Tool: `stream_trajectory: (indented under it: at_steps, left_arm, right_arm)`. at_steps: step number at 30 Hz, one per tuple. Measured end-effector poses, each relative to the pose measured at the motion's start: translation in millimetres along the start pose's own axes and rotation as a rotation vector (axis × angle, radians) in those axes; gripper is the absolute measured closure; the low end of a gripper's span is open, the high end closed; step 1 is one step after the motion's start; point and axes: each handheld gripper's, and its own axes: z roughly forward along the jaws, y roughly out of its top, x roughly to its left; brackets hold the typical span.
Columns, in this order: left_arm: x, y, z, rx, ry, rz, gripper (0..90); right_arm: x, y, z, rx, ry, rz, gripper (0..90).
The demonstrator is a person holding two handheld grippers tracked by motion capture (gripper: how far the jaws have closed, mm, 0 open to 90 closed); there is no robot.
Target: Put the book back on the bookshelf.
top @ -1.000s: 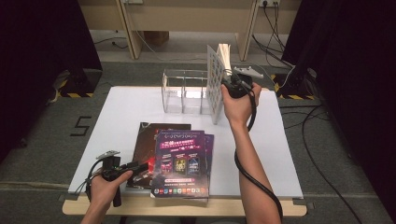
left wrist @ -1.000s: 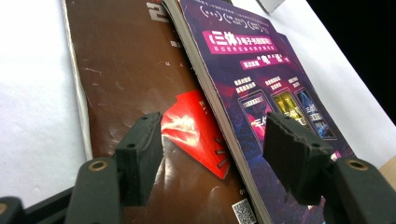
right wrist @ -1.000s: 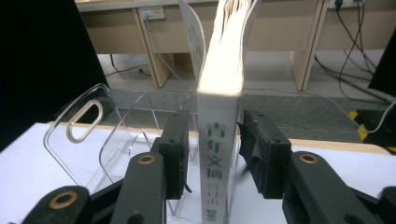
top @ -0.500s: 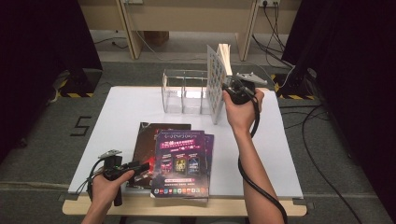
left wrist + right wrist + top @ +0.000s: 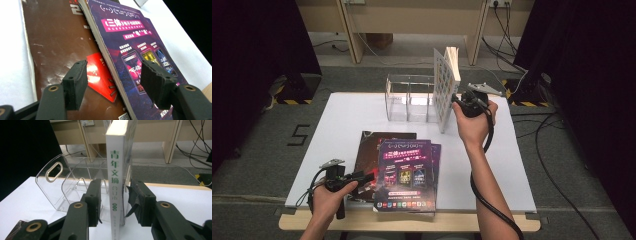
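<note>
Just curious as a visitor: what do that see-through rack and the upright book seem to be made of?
The rack looks like clear rigid plastic, probably acrylic: you see the floor through its glossy dividers, and their edges catch light. The upright book looks like a paperback, with a smooth white printed spine and cream paper page edges visible in the high view. The right gripper straddles its spine with open jaws.

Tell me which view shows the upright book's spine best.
The right gripper view: the white book stands spine-on between the open right tongs, its green lettering readable. The high view shows the book small, mostly its patterned cover, beside the clear rack.
</note>
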Motion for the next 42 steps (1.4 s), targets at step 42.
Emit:
stream_trajectory:
  at_steps: [42]
  left_arm:
    - [-11.8, 31.7, 33.8, 0.021, 0.003, 0.038, 42.7]
  right_arm:
    - [-4.6, -89.9, -2.8, 0.228, 0.112, 0.051, 62.6]
